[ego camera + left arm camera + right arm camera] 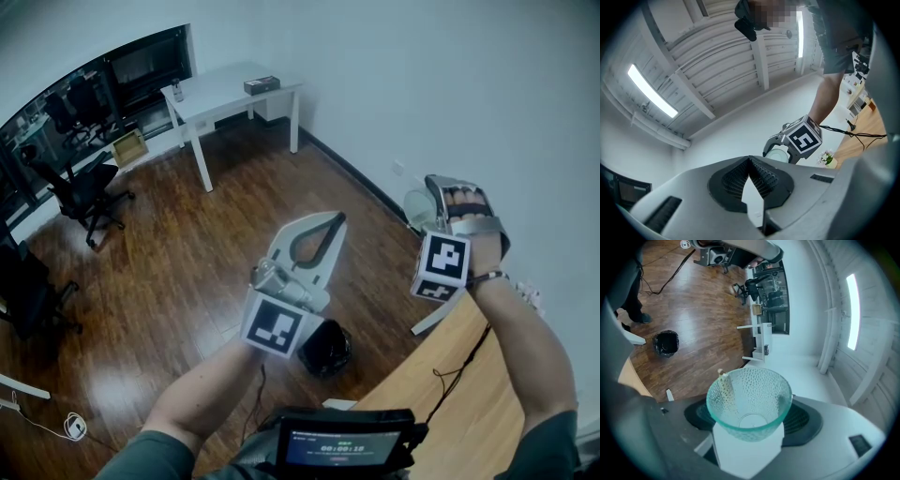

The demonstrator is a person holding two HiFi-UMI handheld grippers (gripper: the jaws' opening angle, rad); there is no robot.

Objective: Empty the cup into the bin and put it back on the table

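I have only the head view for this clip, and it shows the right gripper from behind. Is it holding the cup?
Observer: Yes. In the right gripper view the right gripper is closed on a clear dimpled cup, whose mouth faces the camera.
Operator: Is anything in the cup?
Observer: A pale strip leans against its inner wall near the rim. The bottom looks bare.
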